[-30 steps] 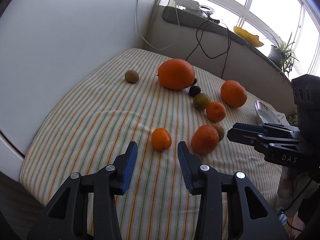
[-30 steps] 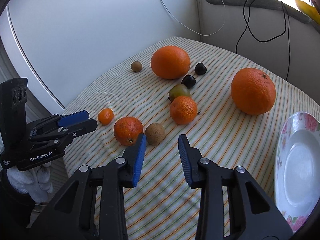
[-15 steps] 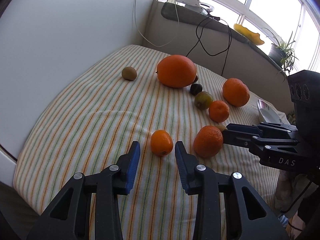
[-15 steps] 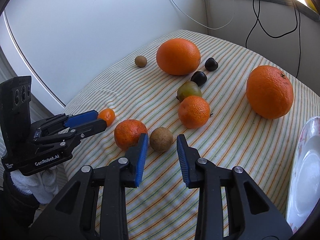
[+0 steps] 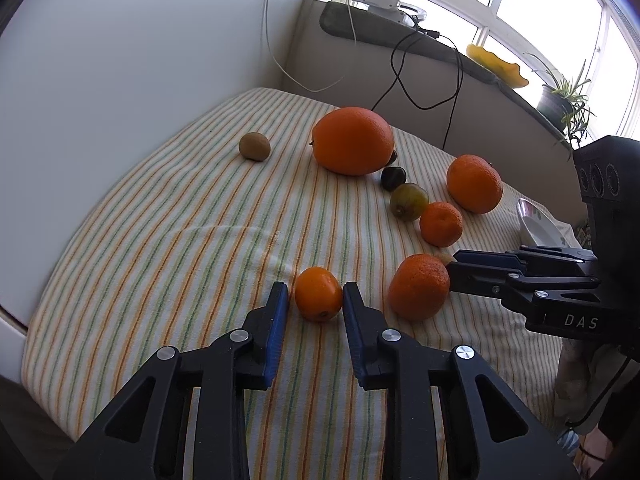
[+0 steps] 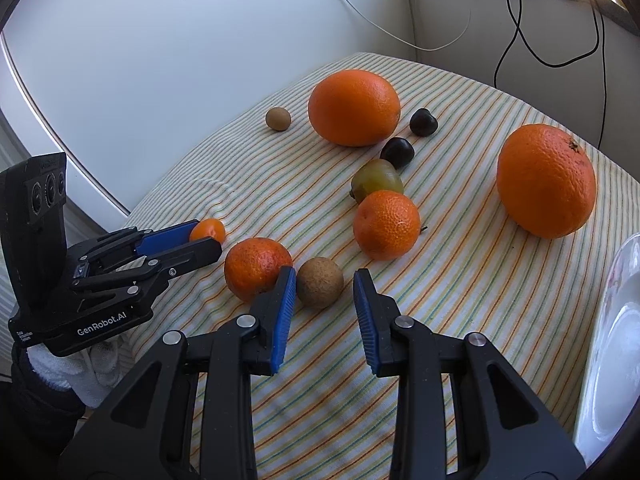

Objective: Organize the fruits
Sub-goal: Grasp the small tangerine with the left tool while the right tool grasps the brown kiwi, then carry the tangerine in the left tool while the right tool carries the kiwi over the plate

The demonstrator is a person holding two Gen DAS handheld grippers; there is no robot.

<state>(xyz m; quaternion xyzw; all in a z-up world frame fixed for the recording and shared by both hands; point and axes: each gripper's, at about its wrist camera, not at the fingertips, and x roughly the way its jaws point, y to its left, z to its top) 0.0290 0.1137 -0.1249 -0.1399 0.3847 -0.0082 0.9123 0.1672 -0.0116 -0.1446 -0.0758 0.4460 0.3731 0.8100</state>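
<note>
Small orange kumquat-like fruit [image 5: 319, 294]: lower centre of left wrist view, on striped cloth [image 5: 180, 240].
Left gripper [image 5: 315, 300]: spread, blue pads flanking that fruit; contact unclear.
Round brown fruit [image 6: 319, 282]: lower centre of right wrist view.
Right gripper [image 6: 324, 289]: spread, flanking it, untouched.
White flowered plate [image 6: 612, 344]: right edge.

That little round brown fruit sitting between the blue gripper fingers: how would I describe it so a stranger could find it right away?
Start at the striped tablecloth and find the right gripper at its near edge. The brown fruit lies between its open fingers, beside a mottled mandarin. It is dull, rough and tan, while its neighbours are glossy orange.
</note>
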